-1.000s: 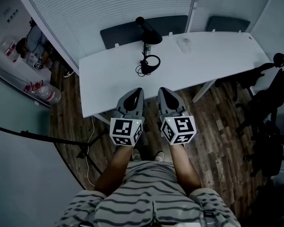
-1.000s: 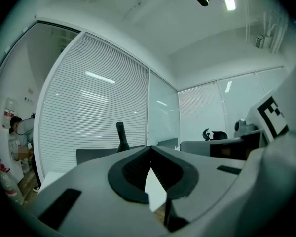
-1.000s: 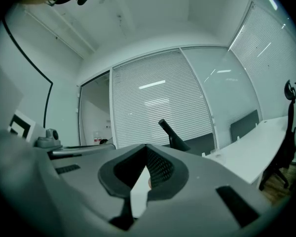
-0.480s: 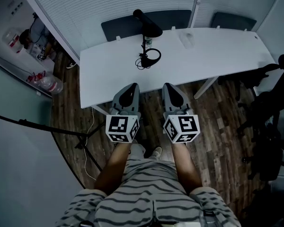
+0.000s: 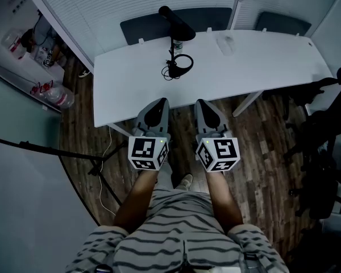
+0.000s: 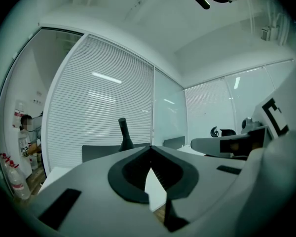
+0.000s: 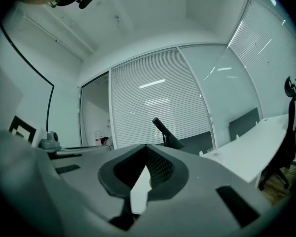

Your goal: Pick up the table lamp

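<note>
The black table lamp (image 5: 175, 27) stands at the far side of the white table (image 5: 261, 67), its head tilted to the left. Its black cable (image 5: 179, 67) lies coiled in front of it. Both grippers are held level before the table's near edge, well short of the lamp. My left gripper (image 5: 158, 102) is shut and holds nothing. My right gripper (image 5: 203, 103) is shut too, also with nothing in it. The lamp (image 6: 124, 137) shows past the closed left gripper (image 6: 150, 148), and the lamp (image 7: 165, 131) rises right of the right gripper (image 7: 147, 147).
Two dark chair backs (image 5: 153, 28) (image 5: 283, 23) stand behind the table against slatted blinds. Black office chairs (image 5: 324, 129) crowd the right. A stand's legs and a cord (image 5: 96, 166) spread over the wood floor at left, near bottles (image 5: 58, 98). A small clear item (image 5: 226, 44) lies on the table.
The table and lamp now sit a little higher in the head view, and the right gripper has edged slightly. Both grippers stay shut and side by side.
</note>
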Demonstrator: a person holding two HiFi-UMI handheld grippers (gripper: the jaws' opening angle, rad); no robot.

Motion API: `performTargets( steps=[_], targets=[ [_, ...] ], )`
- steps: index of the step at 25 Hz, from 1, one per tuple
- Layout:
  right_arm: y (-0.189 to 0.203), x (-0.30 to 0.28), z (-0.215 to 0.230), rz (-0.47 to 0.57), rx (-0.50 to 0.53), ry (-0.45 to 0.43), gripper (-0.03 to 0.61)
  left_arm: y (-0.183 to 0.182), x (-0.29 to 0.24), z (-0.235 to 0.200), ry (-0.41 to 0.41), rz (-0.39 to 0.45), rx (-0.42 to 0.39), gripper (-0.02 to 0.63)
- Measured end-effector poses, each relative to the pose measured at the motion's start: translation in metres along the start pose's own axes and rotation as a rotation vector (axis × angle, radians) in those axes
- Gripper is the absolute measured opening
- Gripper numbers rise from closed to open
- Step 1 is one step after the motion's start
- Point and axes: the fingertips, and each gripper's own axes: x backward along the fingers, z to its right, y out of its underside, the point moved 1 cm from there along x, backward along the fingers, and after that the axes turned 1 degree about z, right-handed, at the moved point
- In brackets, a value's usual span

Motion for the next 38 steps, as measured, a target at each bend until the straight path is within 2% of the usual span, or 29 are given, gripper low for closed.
performTargets(
  steps=[15, 38],
  targets=[
    [-0.003, -0.05, 0.002, 0.016, 0.006, 0.014, 0.011, -0.002, -0.037, -0.04, 0.006, -0.001, -0.016, 0.008],
    [0.0, -0.168, 0.009, -0.009, 0.046, 0.057, 0.011, 0.001, -0.128, -0.102, 0.109, -0.004, 0.028, 0.008]
  ],
)
